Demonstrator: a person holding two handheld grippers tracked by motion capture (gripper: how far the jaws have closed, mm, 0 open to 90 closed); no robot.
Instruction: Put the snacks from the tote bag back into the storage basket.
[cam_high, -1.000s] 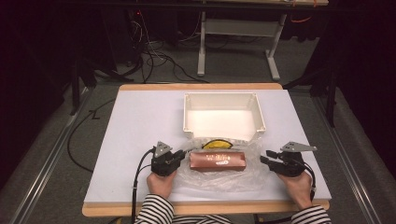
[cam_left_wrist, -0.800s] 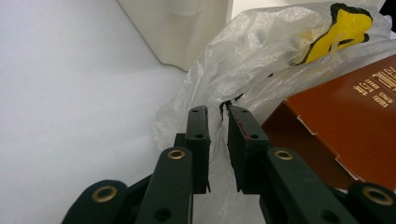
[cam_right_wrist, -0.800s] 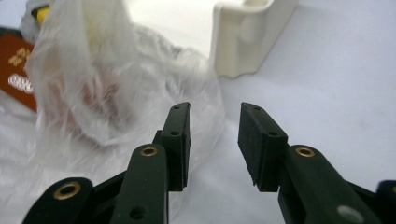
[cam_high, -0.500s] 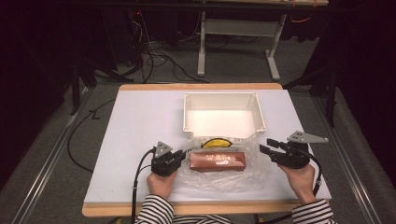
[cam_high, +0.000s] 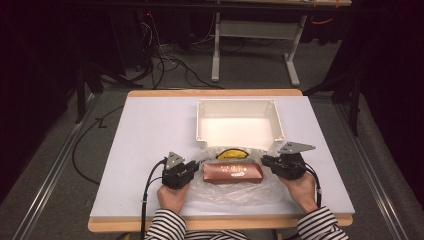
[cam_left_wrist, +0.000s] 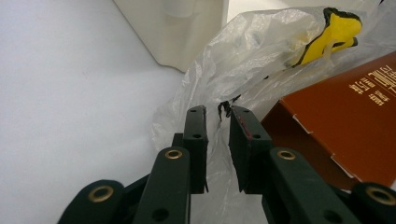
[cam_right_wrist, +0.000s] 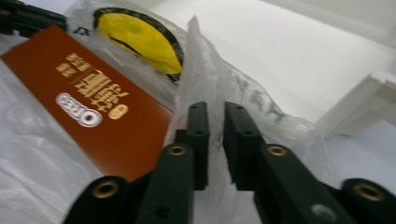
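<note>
From the high view, the left tongs (cam_high: 187, 170) sit at the left end of the box (cam_high: 232, 173), the right tongs (cam_high: 272, 161) at its right end, both on the edge of the bag (cam_high: 227, 192) spread under the box. The tray (cam_high: 239, 102) stands just beyond them, and a yellow piece (cam_high: 231, 153) lies between it and the box.

In the left gripper view, the left tongs (cam_left_wrist: 218, 122) are clamped on a fold of bag (cam_left_wrist: 243, 60); the box (cam_left_wrist: 345, 126) lies to their right.

In the right gripper view, the right tongs (cam_right_wrist: 215, 122) have just been closing and now pinch a ridge of bag (cam_right_wrist: 205, 70), the box (cam_right_wrist: 88, 112) to their left.

To lift well, I'd raise both hands evenly and keep the film taut, so the box settles into the middle rather than sliding out an open side.
</note>
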